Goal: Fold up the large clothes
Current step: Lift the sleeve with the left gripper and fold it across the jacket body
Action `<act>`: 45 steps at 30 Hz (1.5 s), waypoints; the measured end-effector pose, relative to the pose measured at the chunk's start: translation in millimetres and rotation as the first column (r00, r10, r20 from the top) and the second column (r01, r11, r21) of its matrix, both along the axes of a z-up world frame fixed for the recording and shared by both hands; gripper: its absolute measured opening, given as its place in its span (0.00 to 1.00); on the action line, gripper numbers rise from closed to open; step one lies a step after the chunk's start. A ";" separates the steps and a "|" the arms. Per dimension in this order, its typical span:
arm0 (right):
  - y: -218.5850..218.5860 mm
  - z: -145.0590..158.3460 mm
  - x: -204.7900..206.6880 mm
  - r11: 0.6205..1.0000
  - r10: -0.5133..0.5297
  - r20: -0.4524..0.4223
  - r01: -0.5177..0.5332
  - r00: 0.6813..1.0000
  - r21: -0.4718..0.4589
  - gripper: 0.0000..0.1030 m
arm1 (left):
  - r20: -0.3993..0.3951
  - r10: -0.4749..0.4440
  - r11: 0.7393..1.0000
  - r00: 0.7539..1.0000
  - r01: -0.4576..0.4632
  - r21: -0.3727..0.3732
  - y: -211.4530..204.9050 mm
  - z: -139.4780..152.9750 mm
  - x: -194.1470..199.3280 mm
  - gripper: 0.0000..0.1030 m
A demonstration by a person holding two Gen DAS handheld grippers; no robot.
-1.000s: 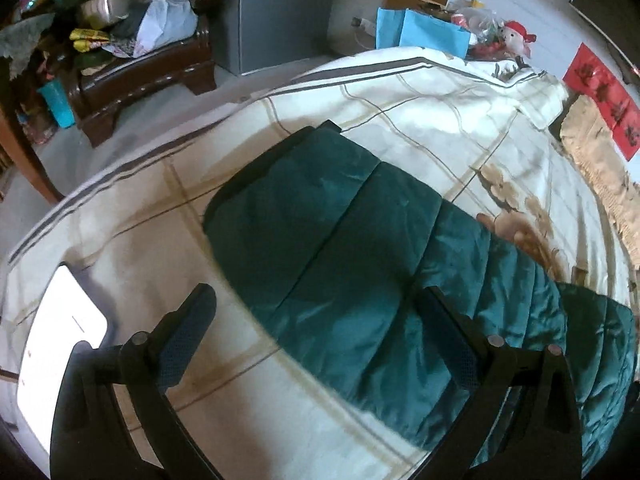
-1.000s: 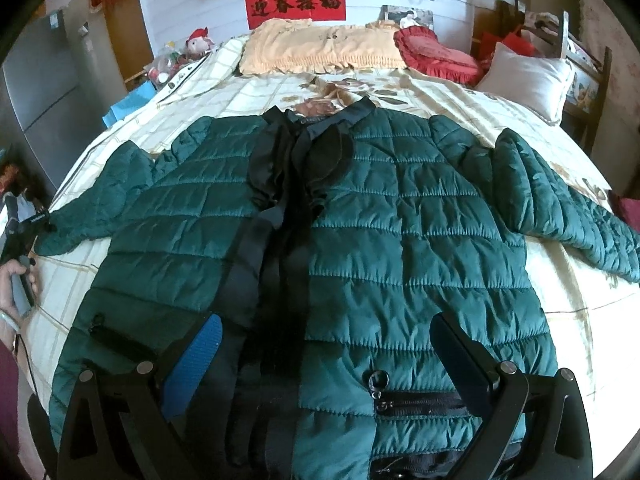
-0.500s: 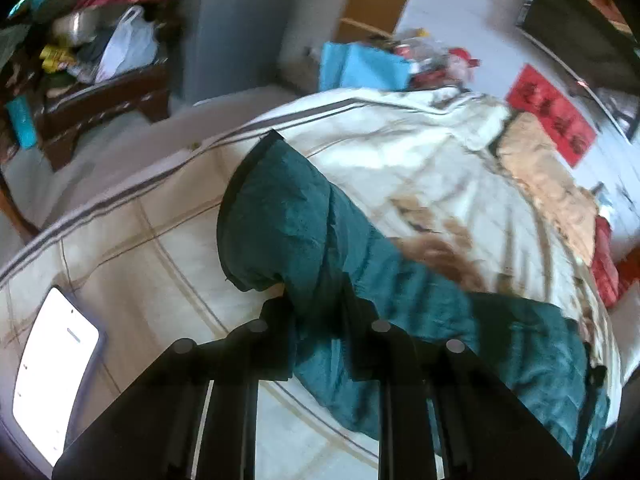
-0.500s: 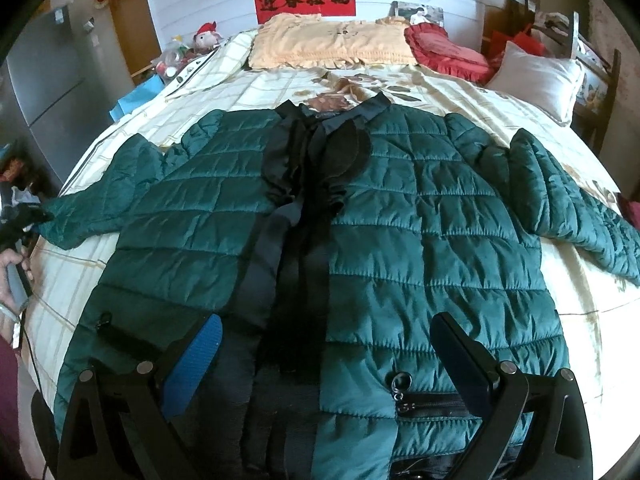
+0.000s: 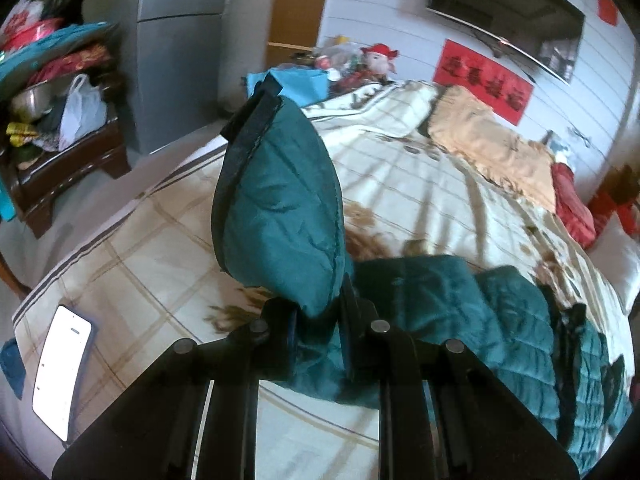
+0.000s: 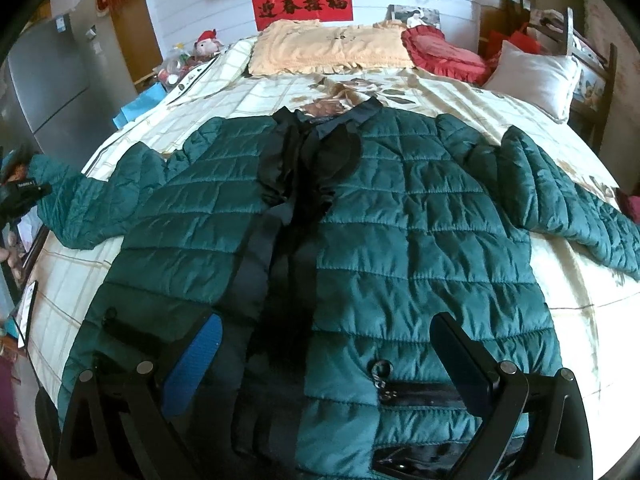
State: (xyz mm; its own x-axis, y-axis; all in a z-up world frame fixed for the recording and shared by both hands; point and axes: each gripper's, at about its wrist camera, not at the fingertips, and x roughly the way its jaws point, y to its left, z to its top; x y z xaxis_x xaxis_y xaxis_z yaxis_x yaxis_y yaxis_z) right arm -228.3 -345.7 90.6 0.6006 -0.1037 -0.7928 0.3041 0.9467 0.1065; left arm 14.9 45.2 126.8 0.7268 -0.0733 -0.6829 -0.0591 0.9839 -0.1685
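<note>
A large dark green quilted jacket point(image 6: 400, 220) lies front up on the bed, with a black placket and collar. My left gripper point(image 5: 318, 312) is shut on its left sleeve point(image 5: 280, 208) and holds the cuff end lifted off the bed, black cuff band upward. In the right wrist view the left gripper point(image 6: 20, 196) shows at the far left, at the sleeve end. My right gripper point(image 6: 324, 356) is open and empty, hovering above the jacket's hem near a zipped pocket point(image 6: 420, 394). The right sleeve point(image 6: 572, 216) lies spread out on the bed.
The bed has a cream checked cover point(image 5: 400, 168). A phone point(image 5: 60, 372) with a lit screen lies at the bed's near left corner. Pillows point(image 6: 332, 46) sit at the head. A cluttered wooden bench point(image 5: 68, 160) and a grey fridge point(image 5: 180, 48) stand beside the bed.
My left gripper closed on the left sleeve and lifted its cuff end up off the bed. My right gripper stayed open above the hem, shifting only slightly.
</note>
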 end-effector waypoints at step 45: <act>-67.4 -0.5 -39.0 0.990 -0.128 0.047 0.125 0.991 0.067 1.00 | -0.095 -0.598 0.801 0.796 0.597 -0.042 -332.9 -9.2 -103.0 0.14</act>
State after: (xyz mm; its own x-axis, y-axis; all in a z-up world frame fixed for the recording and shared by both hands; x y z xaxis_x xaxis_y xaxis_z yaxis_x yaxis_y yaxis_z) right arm -267.3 -413.2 90.2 0.6258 -0.1314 -0.7689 0.4135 0.8917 0.1842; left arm -88.1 -287.7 117.6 0.4658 -0.4772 -0.7452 0.5231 0.8277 -0.2030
